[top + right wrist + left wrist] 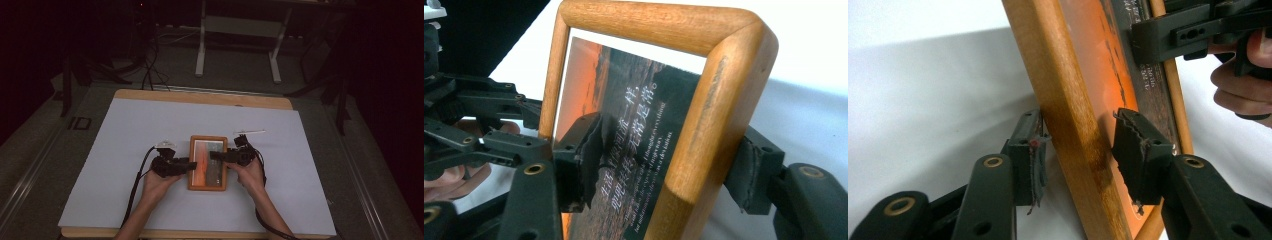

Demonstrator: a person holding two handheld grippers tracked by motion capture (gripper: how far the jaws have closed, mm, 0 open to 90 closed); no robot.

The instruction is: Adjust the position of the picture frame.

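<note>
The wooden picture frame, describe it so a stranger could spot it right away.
On the white sheet covering the table, look near the front middle, between the person's two hands. The rectangular orange-brown wooden picture frame lies there, holding an orange sunset print; a black hand-held gripper clamps each long side.

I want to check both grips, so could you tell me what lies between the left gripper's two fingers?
The wooden picture frame's side rail lies between the left gripper's fingers in the left gripper view, one on each face.
</note>
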